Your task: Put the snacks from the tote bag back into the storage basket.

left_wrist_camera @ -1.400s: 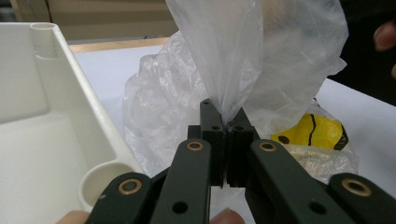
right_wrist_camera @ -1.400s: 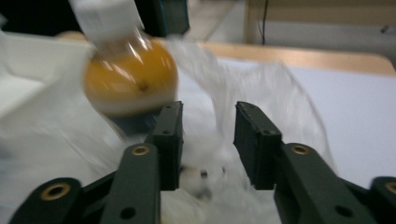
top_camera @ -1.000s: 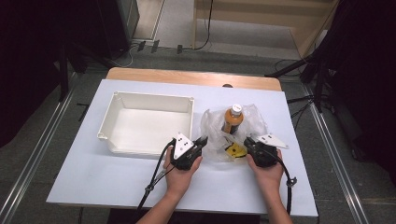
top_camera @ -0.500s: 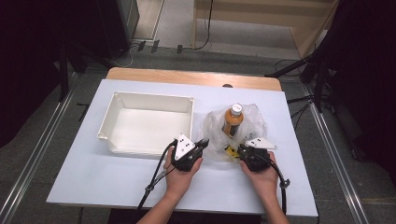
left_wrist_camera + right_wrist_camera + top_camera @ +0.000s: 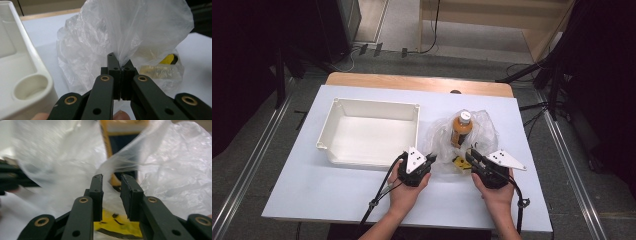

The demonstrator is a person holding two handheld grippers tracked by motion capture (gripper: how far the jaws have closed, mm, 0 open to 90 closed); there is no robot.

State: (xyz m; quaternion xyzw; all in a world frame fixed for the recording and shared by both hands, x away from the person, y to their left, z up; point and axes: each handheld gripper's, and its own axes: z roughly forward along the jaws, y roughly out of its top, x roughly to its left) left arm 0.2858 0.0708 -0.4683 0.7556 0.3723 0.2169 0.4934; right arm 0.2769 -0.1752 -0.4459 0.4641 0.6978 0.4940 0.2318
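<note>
A crumpled clear plastic bag [image 5: 472, 132] lies right of the tray, with an orange bottle [image 5: 461, 128] standing in it and a small yellow packet [image 5: 459, 162] at its near edge. My left gripper [image 5: 430, 159] is at the bag's near left side. In the left gripper view it [image 5: 120, 62] is shut on a pinch of the bag's film [image 5: 130, 32]. My right gripper [image 5: 469, 154] is at the bag's near right. Its jaws [image 5: 112, 182] have just been opening and stand apart, with a loose strand of film between them. The bottle [image 5: 120, 135] is behind and the yellow packet [image 5: 115, 225] below.
A white rectangular tray [image 5: 372, 131] sits left of the bag, its corner [image 5: 25, 75] close beside my left gripper. The white tabletop [image 5: 322, 195] has free room in front and at the far right. A wooden strip [image 5: 412, 82] runs along the back edge.
My right hand has shifted left, closer to the bag and the yellow packet. The left hand and its pinch of film have stayed in place.
</note>
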